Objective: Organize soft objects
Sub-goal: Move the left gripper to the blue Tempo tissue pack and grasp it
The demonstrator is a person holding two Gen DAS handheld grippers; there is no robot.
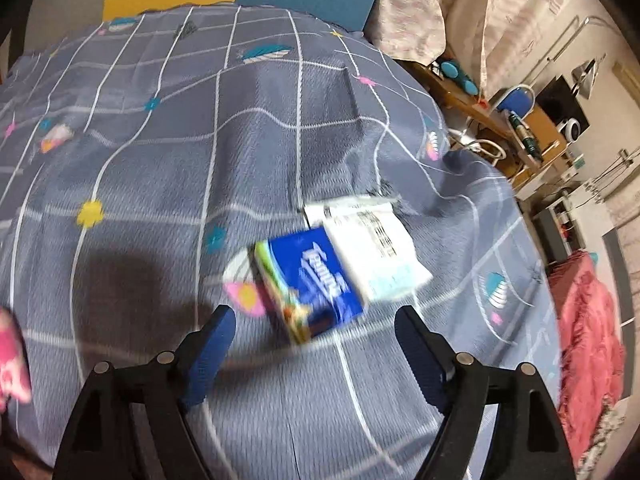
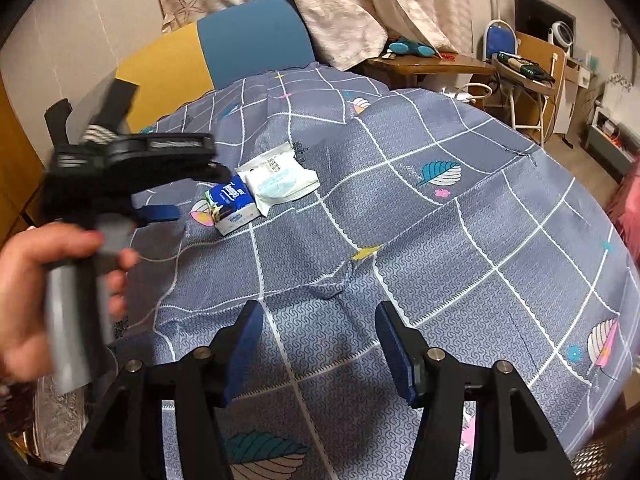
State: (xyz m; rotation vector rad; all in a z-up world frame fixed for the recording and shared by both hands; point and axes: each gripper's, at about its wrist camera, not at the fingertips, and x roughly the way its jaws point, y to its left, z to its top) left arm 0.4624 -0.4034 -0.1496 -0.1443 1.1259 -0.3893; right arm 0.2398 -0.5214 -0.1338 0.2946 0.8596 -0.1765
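Observation:
A blue Tempo tissue pack [image 1: 310,286] lies on the grey checked bedspread [image 1: 160,160], touching a white wipes pack [image 1: 372,248] behind it. My left gripper [image 1: 316,322] is open and empty, just short of the tissue pack. In the right wrist view the tissue pack [image 2: 232,204] and the wipes pack [image 2: 280,182] lie at centre left, with the left gripper [image 2: 160,212] held by a hand beside them. My right gripper [image 2: 320,320] is open and empty, over bare bedspread [image 2: 440,240], well away from the packs.
A yellow and blue headboard [image 2: 248,48] stands behind the bed. A wooden side table [image 2: 432,64] and a folding chair [image 2: 516,76] with clutter stand at the right. A pink blanket [image 1: 588,344] lies beyond the bed's right edge. Curtains [image 2: 360,8] hang behind.

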